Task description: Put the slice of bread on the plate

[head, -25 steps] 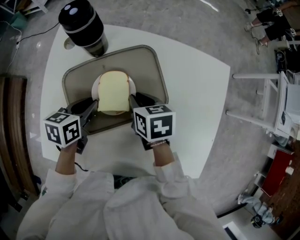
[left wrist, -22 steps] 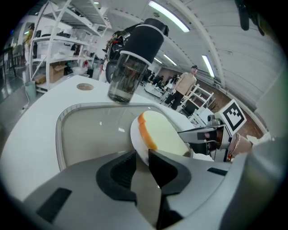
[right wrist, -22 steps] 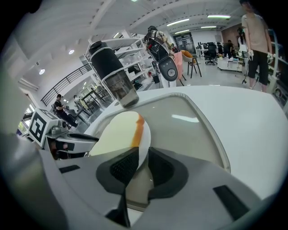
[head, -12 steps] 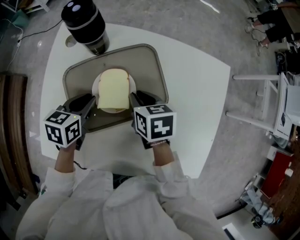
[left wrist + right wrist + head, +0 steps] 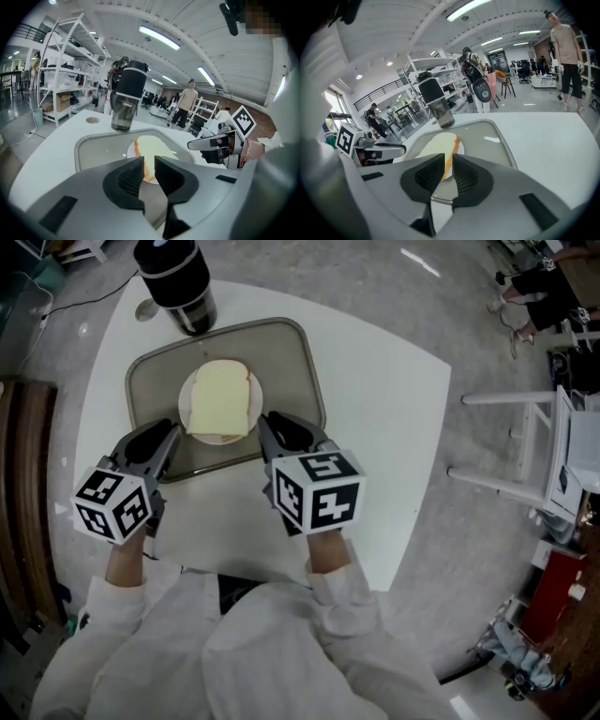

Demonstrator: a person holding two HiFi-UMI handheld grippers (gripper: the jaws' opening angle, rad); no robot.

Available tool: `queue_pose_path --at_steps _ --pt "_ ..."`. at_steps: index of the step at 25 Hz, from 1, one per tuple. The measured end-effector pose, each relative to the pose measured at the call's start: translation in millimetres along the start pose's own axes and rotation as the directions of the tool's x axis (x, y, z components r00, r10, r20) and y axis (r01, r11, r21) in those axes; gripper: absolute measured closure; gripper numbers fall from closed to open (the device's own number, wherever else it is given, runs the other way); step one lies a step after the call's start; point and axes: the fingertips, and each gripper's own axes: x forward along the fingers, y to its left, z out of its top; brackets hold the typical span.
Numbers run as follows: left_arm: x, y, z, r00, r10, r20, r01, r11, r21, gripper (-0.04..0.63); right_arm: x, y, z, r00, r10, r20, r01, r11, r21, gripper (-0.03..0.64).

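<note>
A pale slice of bread (image 5: 222, 401) lies flat on a small white plate (image 5: 185, 395), which sits on the grey tray (image 5: 155, 381). My left gripper (image 5: 174, 430) hovers at the tray's near left edge, just short of the plate. Its jaws stand open by a narrow gap with nothing between them (image 5: 149, 161). My right gripper (image 5: 265, 418) is just right of the bread's near corner, also narrowly open and empty (image 5: 448, 159). Both gripper views show the bread (image 5: 152, 145) (image 5: 436, 145) ahead, beyond the fingertips and untouched.
A black tumbler (image 5: 175, 282) stands at the tray's far edge. The tray rests on a white table (image 5: 375, 381), with bare tabletop to its right. White shelving (image 5: 544, 446) stands off the table's right side, and people stand in the background.
The bread has gone from hanging between the two grippers to lying on the plate. Both grippers have let go and drawn back toward me.
</note>
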Motion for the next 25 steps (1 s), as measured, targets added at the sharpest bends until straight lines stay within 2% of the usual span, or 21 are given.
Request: queue_pose_path --at_steps 6,10,12,15,19,25 --pt "-28 -53 9 0.985 -0.042 0.167 0.041 0.999 0.006 0.537 -50 20 2 0.982 0.139 0.129 -0.130 0.989 -0.076 0.585" --pt "-56 -91 18 0.947 -0.090 0.309 0.089 0.996 0.016 0.568 -89 35 -1 0.963 0.199 0.182 -0.175 0.975 -0.139 0.597" --pt "-69 -112 18 0.929 -0.104 0.354 0.097 0.995 0.035 0.575 -113 42 -4 0.953 0.222 0.206 -0.189 0.967 -0.169 0.600" --pt "-84 -146 9 0.917 -0.126 0.377 0.109 0.992 0.066 0.582 -148 51 -10 0.938 0.253 0.236 -0.204 0.955 -0.214 0.601" --pt "-99 -190 -12 0.918 -0.159 0.363 0.125 0.986 0.114 0.586 -185 62 -27 0.932 0.273 0.238 -0.215 0.946 -0.244 0.601" --pt "-120 -236 -41 0.911 -0.181 0.370 0.141 0.981 0.132 0.586 -226 78 -59 0.916 0.319 0.244 -0.246 0.926 -0.288 0.601"
